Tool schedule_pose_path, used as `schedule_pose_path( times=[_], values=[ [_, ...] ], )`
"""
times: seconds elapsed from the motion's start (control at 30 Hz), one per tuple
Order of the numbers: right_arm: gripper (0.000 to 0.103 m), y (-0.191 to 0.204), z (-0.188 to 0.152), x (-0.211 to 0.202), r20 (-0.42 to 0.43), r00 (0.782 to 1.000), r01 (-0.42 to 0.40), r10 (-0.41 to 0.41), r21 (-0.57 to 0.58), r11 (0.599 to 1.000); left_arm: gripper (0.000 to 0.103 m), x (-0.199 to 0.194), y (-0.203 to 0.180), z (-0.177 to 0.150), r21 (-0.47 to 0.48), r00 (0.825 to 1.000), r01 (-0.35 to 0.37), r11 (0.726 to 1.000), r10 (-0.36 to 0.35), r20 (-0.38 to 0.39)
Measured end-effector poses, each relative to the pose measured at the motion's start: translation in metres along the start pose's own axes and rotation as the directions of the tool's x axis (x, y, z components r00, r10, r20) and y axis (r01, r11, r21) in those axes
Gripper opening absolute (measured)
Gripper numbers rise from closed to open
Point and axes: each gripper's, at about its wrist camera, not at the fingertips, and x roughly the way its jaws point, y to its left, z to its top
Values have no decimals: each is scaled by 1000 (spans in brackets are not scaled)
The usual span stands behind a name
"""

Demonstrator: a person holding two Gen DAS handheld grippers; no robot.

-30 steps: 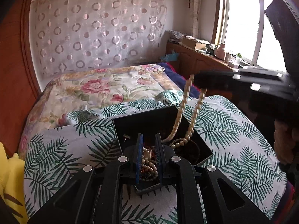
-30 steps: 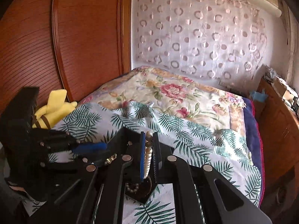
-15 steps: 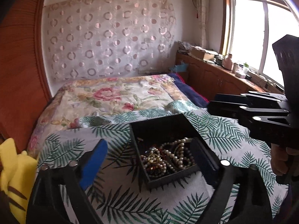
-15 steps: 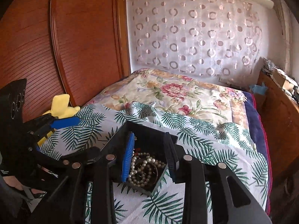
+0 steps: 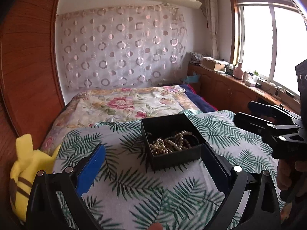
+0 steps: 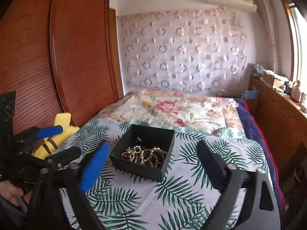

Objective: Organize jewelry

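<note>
A black open box [image 5: 155, 124] sits on the palm-leaf cloth on the bed; it also shows in the right wrist view [image 6: 134, 167]. Pearl necklaces and other beaded jewelry [image 5: 169, 143] lie piled inside it, seen too in the right wrist view [image 6: 144, 154]. My left gripper [image 5: 153, 159] is open and empty, drawn back from the box's near side. My right gripper [image 6: 153, 157] is open and empty, also held back from the box. The right gripper also shows at the right edge of the left wrist view [image 5: 243, 113]. The left gripper also shows at the left of the right wrist view [image 6: 63, 141].
A yellow plush toy [image 5: 26, 164] lies at the bed's left edge, by the wooden wardrobe [image 6: 57, 57]. A floral quilt [image 5: 124, 105] covers the far bed. A wooden cabinet [image 5: 230, 88] with clutter runs under the window at right.
Both grippers have opened and let go of the pearl necklaces, which now lie in the box. Both grippers have drawn back and up from the box.
</note>
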Motion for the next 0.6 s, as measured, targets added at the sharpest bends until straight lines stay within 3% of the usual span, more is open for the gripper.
schedule_pose_path(
  times=[0.07, 0.6],
  values=[
    [100, 1, -5, -12, 17, 1000, 20, -20, 8, 1000, 95, -9, -2, -4, -1, 1000, -7, 1000, 7, 11],
    [100, -11, -60, -65, 37, 985, 162, -167, 121, 979, 95, -46, -16, -34, 3, 996, -91, 996, 91, 14]
  ],
)
